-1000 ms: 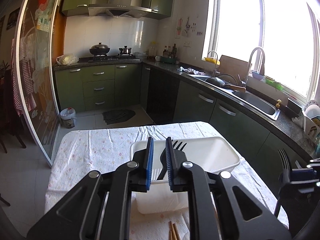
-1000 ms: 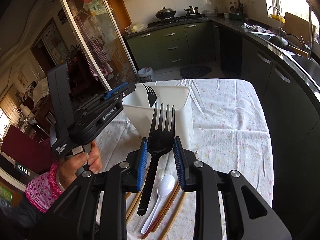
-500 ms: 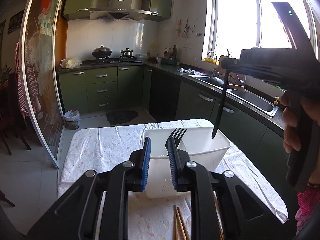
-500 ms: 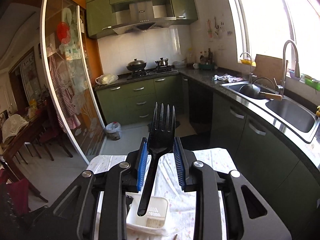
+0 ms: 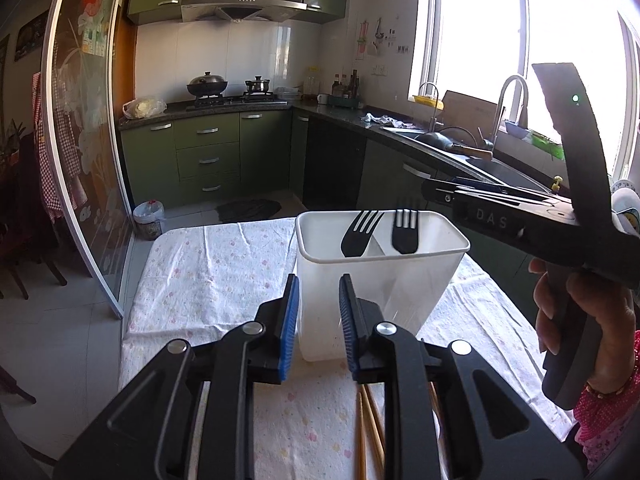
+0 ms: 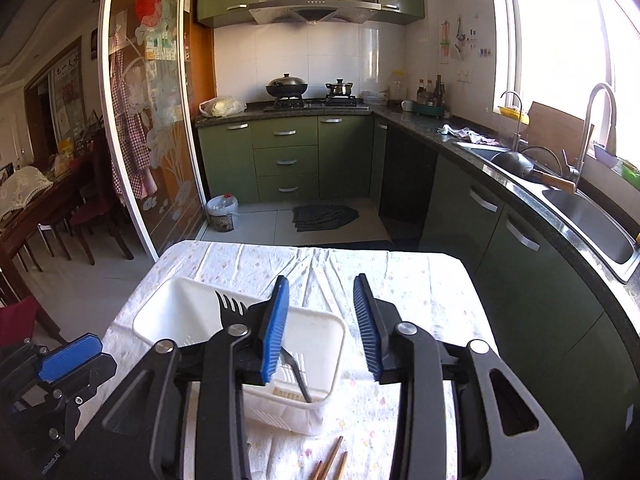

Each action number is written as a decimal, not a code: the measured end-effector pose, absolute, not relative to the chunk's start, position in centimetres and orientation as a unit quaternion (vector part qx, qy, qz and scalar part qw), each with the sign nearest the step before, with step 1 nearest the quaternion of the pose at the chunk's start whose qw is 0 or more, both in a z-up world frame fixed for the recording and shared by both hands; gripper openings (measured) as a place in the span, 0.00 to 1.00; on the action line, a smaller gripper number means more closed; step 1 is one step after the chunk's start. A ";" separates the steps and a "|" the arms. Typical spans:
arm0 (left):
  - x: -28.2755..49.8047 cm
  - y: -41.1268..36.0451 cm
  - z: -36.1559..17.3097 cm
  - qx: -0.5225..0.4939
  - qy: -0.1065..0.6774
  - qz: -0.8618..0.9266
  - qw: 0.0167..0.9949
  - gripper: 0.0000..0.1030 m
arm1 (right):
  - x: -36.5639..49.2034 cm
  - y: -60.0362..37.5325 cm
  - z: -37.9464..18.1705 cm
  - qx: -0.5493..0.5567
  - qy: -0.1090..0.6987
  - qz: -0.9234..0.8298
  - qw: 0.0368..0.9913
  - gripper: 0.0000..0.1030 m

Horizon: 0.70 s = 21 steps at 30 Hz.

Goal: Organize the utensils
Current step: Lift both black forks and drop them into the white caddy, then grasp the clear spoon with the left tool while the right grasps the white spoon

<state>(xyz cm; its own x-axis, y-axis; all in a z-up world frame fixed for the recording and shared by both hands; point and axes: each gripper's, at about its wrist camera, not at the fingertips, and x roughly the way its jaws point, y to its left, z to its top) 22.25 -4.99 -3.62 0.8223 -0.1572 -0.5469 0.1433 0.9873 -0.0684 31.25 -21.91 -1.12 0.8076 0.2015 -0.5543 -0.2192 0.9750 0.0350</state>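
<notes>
The white caddy [image 5: 380,280] sat about mid-table on the flowery tablecloth [image 5: 224,264], nearer the front edge than the far one, and had two black forks standing in it, tines up. The left fork [image 5: 358,232] leaned against the inner divider and the right fork [image 5: 405,231] stood just beside it on the other side of that divider. From the right wrist view I could only make out one fork's tines and a handle down inside, so which fork was which there is kinda hard to tell.

The left tool [image 5: 318,320] hung right in front of the caddy's near wall, jaws easing apart with nothing gripped between the blue pads. The right tool [image 6: 322,328] was over the caddy's right end, jaws also spreading, empty. A hand [image 5: 580,312] in a pink sleeve held its grip.

Some wooden chopsticks [image 5: 370,436] lay near the front edge of the table.
</notes>
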 end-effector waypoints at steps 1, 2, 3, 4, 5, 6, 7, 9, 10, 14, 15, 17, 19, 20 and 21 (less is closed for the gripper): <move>22.2 -5.0 -3.8 -0.011 0.294 -0.078 0.953 0.23 | 30.9 -22.1 -1.1 -0.015 0.289 0.111 0.951 0.36; 22.1 -5.2 -4.1 -0.007 0.301 -0.077 0.950 0.24 | 30.5 -22.3 -1.1 -0.011 0.288 0.113 0.951 0.36; 22.1 -5.3 -4.3 -0.005 0.311 -0.079 0.947 0.25 | 29.9 -22.6 -1.0 -0.006 0.288 0.116 0.951 0.36; 22.0 -5.4 -4.6 -0.004 0.322 -0.082 0.943 0.25 | 29.2 -23.1 -0.8 0.000 0.288 0.117 0.950 0.36; 22.0 -5.5 -5.1 -0.002 0.336 -0.084 0.938 0.25 | 28.5 -23.7 -0.7 0.006 0.291 0.118 0.949 0.36; 22.0 -5.7 -5.5 0.002 0.353 -0.086 0.932 0.25 | 27.8 -24.3 -0.7 0.014 0.295 0.121 0.948 0.36; 22.1 -6.0 -6.1 0.007 0.371 -0.088 0.925 0.25 | 26.9 -24.8 -0.7 0.019 0.301 0.123 0.946 0.36; 22.3 -6.5 -7.4 0.012 0.409 -0.094 0.907 0.25 | 25.4 -26.0 -1.2 0.028 0.323 0.130 0.937 0.36; 22.5 -6.7 -8.2 0.012 0.432 -0.099 0.897 0.27 | 24.6 -26.5 -1.8 0.032 0.338 0.138 0.930 0.36; 22.2 -8.5 -11.3 0.013 0.508 -0.136 0.851 0.27 | 21.7 -28.4 -4.6 0.047 0.389 0.162 0.906 0.36; 22.1 -9.1 -11.9 0.015 0.520 -0.142 0.842 0.27 | 21.1 -28.7 -5.2 0.049 0.398 0.164 0.901 0.36; 21.8 -10.1 -13.0 0.019 0.544 -0.153 0.825 0.27 | 20.0 -29.6 -6.4 0.053 0.413 0.166 0.894 0.36; 21.7 -10.9 -14.1 0.012 0.570 -0.163 0.805 0.27 | 19.3 -30.4 -7.2 0.057 0.424 0.167 0.889 0.36; 21.6 -11.2 -14.6 0.008 0.581 -0.168 0.796 0.27 | 18.9 -30.7 -7.5 0.060 0.426 0.167 0.887 0.36; 21.4 -11.5 -15.0 0.005 0.590 -0.173 0.789 0.27 | 18.6 -31.1 -7.5 0.061 0.427 0.166 0.887 0.36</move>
<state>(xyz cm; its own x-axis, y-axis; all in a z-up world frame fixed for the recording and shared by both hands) 21.40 -11.45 -15.01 0.2442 -0.2665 -0.9324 0.2782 0.9403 -0.1959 18.57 -31.07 -7.55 0.5800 0.3460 -0.7374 -0.2411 0.9377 0.2503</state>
